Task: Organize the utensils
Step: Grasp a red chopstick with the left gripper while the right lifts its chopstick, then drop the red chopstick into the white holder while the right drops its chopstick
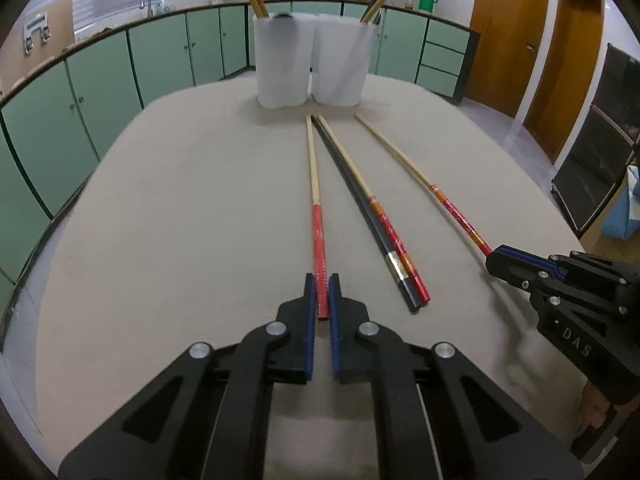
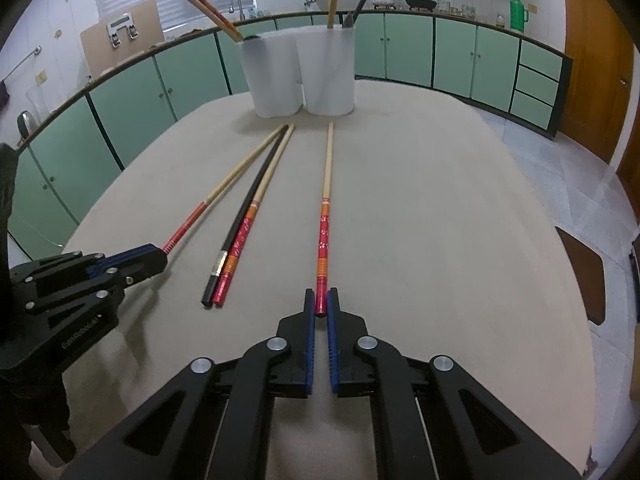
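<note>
red lacquer marks the handle ends of the chopsticks on the beige table, and each gripper has pinched one of those ends. the left gripper is clamped on the plain red-handled chopstick, its blue pads squeezing the butt while the shaft lies flat, pointing to twelve o'clock. the right gripper is likewise closed on the orange-banded chopstick, which also rests on the table and aims at twelve o'clock. holding the thick end likely gives the best purchase and leaves the thin tip free to drop first into a holder. between the two held sticks lie a black chopstick and a red-and-orange chopstick, touching along their length (untouched, presumably next in turn). at twelve o'clock, near the far edge, stand two white cups side by side: the left cup holds red-handled sticks, the right cup holds pale and dark ones, so sorting by kind seems to be the idea. green cabinets curve behind.
</note>
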Available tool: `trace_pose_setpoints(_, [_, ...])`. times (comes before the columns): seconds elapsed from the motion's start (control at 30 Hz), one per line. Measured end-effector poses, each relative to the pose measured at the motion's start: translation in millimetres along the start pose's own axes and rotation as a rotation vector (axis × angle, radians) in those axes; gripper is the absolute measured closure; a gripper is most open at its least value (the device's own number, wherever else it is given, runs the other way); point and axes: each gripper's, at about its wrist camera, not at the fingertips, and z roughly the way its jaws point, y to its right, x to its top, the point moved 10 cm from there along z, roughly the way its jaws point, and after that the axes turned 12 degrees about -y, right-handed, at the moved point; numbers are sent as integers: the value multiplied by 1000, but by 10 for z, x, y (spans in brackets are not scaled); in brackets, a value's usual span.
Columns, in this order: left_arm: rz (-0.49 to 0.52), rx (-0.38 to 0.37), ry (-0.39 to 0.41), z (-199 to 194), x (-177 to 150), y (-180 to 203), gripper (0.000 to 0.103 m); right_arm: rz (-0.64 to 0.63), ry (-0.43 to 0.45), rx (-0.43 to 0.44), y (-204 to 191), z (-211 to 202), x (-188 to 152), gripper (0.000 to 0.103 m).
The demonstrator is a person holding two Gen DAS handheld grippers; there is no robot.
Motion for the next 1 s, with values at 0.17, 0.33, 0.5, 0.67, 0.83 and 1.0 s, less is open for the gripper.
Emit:
trace_pose_setpoints(0.17, [4, 6, 60, -287, 113, -41, 98, -5, 49, 8, 5, -236, 120, 98])
trace_pose_setpoints(0.33, [-2, 0, 136, -631, 320, -87, 98, -21, 106, 8, 0, -508, 294, 98])
trace_pose_setpoints(0.5, [4, -5, 208, -941, 574, -104, 98, -43, 161, 13, -42, -753, 533, 98])
trace_pose_setpoints(0.67, [4, -25, 263, -1173, 879, -133, 98, -75, 232, 26, -104, -1075, 905, 98])
trace_pose_setpoints(0.83, [17, -43, 316, -1394, 1175, -126, 98, -108, 291, 42, -210, -1399, 1268, 98])
trace_pose_setpoints(1.0, [55, -46, 360, -1581, 1394, -71, 98, -136, 310, 70, -327, -1596, 1575, 98])
